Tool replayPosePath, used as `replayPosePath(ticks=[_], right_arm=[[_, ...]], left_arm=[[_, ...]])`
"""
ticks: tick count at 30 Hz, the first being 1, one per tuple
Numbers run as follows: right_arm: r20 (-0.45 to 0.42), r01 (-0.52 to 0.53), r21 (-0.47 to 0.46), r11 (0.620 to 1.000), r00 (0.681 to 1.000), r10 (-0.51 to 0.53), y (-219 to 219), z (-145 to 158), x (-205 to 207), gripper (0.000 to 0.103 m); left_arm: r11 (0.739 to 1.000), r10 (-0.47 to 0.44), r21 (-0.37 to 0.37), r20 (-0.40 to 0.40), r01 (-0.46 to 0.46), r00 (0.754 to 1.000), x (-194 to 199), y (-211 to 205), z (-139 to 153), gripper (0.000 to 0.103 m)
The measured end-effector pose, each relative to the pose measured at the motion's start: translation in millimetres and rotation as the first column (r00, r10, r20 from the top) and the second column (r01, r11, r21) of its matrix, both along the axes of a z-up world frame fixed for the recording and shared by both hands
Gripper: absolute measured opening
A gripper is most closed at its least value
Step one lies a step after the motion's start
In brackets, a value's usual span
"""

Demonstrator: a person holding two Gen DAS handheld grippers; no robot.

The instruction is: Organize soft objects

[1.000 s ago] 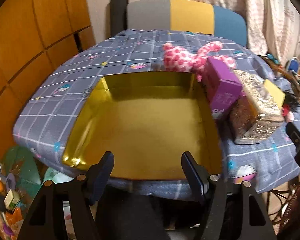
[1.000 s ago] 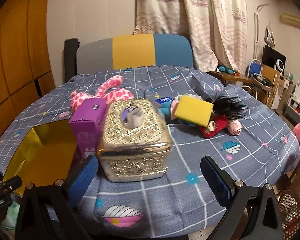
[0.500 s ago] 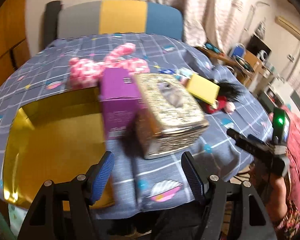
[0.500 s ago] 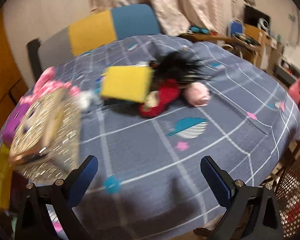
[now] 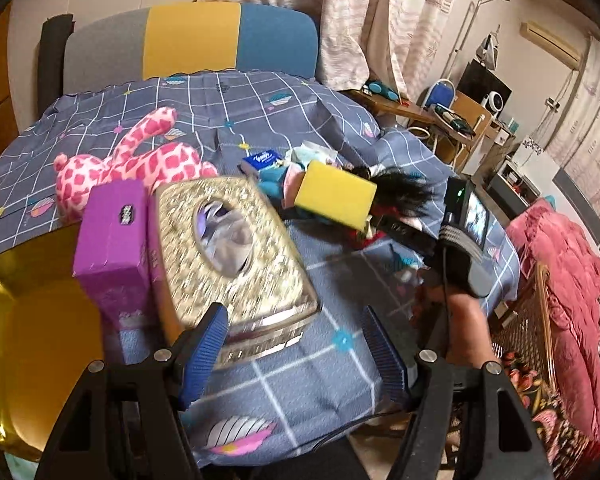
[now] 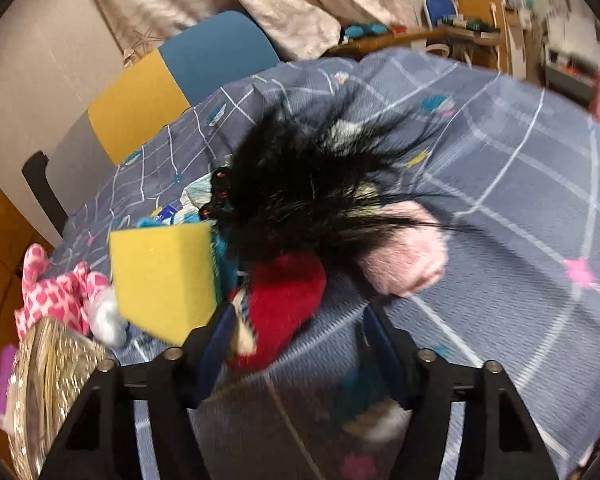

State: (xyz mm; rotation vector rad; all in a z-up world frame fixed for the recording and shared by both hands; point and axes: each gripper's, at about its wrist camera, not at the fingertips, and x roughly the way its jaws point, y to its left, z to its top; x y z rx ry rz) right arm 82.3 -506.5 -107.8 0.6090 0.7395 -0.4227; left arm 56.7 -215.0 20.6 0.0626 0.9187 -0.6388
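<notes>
My right gripper (image 6: 300, 340) hangs low over a doll with wild black hair (image 6: 320, 184) and a red dress (image 6: 284, 300). Its jaws are closing; the red body lies between them, near the left pad and apart from the right one. A yellow sponge (image 6: 160, 276) leans just left of the doll, and a pale pink plush part (image 6: 408, 256) lies to its right. My left gripper (image 5: 294, 354) is open and holds nothing, just in front of a gold tissue box (image 5: 228, 248). A pink spotted giraffe plush (image 5: 140, 164) lies behind the box.
A purple carton (image 5: 112, 236) stands against the tissue box, beside a gold tray (image 5: 28, 312) at the left. A blue tissue pack (image 5: 262, 159) lies by the sponge (image 5: 336, 196). A person's hand (image 5: 464, 320) holds the right tool. A red quilt (image 5: 572, 280) lies beyond the blue checked cloth (image 5: 260, 104).
The left view has swung right, from the gold tray to the tissue box. The right gripper has dropped forward onto the doll, rolled, and its jaws have narrowed.
</notes>
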Motion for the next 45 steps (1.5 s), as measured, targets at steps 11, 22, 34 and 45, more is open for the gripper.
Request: replayPosePath(ticks=[11, 22, 34, 45], right_arm=[[0.064, -0.085, -0.139, 0.987, 0.993, 0.095, 13.3, -3.5, -18.8, 0.022], [0.165, 0.039, -0.145, 0.989, 0.986, -0.015, 3.3, -16.8, -60.2, 0.022], [0.181, 0.032, -0.072, 0.997, 0.983, -0.018, -5.8, -28.6, -60.4, 0.022], [0.176, 0.029, -0.072, 0.997, 0.984, -0.016, -7.7, -30.5, -57.8, 0.022]], left_arm=[[1.0, 0.001, -0.03, -0.079, -0.004, 0.997, 40.1, -68.4, -3.2, 0.071], [0.993, 0.084, -0.058, -0.229, -0.099, 0.97, 93.5, -142.2, -34.9, 0.071], [0.941, 0.309, -0.024, -0.34, -0.336, 0.888, 143.9, -167.2, -99.5, 0.084], [0.946, 0.294, -0.046, -0.29, -0.32, 0.911, 154.0, -175.4, -106.1, 0.075]])
